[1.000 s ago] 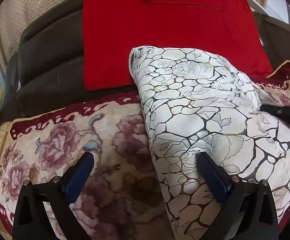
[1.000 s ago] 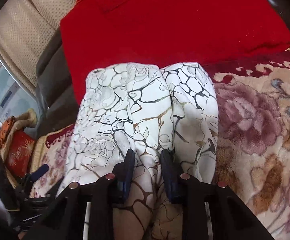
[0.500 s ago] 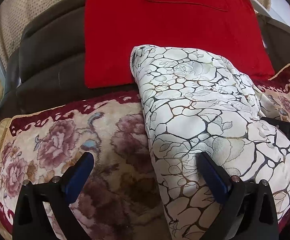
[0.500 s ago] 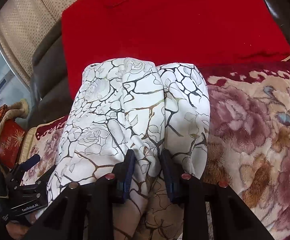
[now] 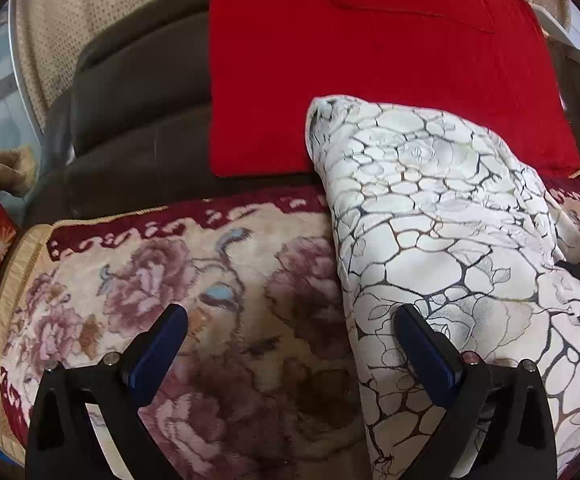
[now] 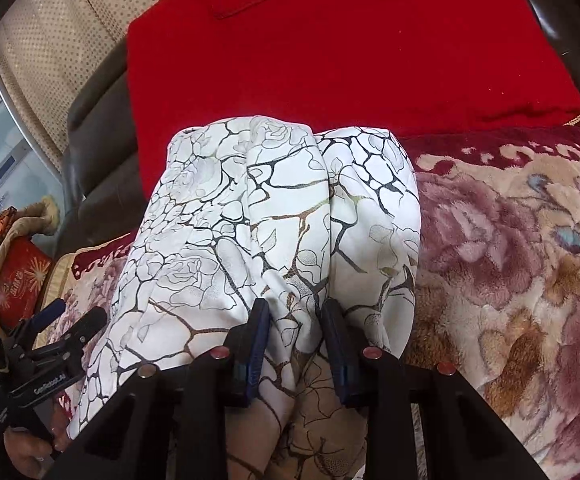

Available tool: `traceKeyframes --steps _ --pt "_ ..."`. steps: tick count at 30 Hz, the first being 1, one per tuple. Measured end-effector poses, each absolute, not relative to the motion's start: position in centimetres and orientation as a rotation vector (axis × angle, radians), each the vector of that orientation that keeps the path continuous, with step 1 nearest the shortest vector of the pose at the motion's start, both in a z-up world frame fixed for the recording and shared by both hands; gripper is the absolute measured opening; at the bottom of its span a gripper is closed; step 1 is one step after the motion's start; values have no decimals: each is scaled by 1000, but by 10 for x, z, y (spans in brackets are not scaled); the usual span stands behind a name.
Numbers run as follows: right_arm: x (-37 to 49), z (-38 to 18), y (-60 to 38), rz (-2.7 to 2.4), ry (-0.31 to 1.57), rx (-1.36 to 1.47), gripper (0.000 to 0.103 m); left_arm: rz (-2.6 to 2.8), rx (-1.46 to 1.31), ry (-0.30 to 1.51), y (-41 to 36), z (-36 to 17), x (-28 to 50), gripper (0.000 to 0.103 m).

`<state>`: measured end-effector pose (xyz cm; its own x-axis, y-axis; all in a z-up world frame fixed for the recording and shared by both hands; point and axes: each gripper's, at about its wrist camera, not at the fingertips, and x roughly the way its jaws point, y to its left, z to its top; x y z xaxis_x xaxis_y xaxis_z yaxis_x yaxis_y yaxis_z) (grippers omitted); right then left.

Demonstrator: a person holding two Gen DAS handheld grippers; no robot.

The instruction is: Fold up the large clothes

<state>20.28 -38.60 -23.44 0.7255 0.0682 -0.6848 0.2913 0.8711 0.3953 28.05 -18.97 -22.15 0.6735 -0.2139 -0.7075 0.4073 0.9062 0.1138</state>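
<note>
While the white garment lies bunched on the sofa seat, the scene from left to right reads:

Red box: a gold-starburst box [image 6: 17, 276] at 9 o'clock in the right wrist view, beside the sofa's arm.

Left tongs: the left tongs [image 5: 290, 332] stand wide apart and grip nothing; one blue pad hangs over the floral blanket [image 5: 161, 280], the other over the garment's left edge at 5 o'clock. In the right wrist view they show at 8 o'clock [image 6: 69, 316], with a hand [image 6: 29, 448] beneath.

Sofa: the dark leather back [image 5: 137, 92] runs from 10 to 12 o'clock, with a red cloth [image 5: 370, 72] draped over it.

Garment: the white garment [image 6: 273, 208] with a black crackle-and-rose print sits mid-seat on the blanket, its far end touching the red cloth at 12 o'clock.

Right tongs: the right tongs [image 6: 296, 320] are clamped on a gathered fold of the garment at 6 o'clock.

Blanket, right side: pink roses spread from 3 to 5 o'clock.
</note>
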Motion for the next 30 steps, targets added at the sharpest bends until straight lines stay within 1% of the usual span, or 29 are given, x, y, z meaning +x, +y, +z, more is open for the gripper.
traceKeyframes --steps 5,11,17,20,22,25,30 --pt "203 -234 -386 -130 755 506 31 -383 204 814 -185 -231 290 103" --pt "197 -223 -386 -127 743 508 32 -372 225 798 -187 -229 288 102" --pt "177 -195 -381 -85 595 488 32 -368 221 802 -187 -227 288 102" --pt "174 -186 -371 -9 560 459 32 -370 224 800 -187 -226 287 102" --pt "179 -188 -361 7 595 411 32 -370 222 802 -187 -226 287 102" --pt "198 -213 -354 1 741 377 33 -371 230 800 -188 -226 287 102" --pt "203 -218 -359 11 739 402 33 -371 234 795 -188 -226 287 102"
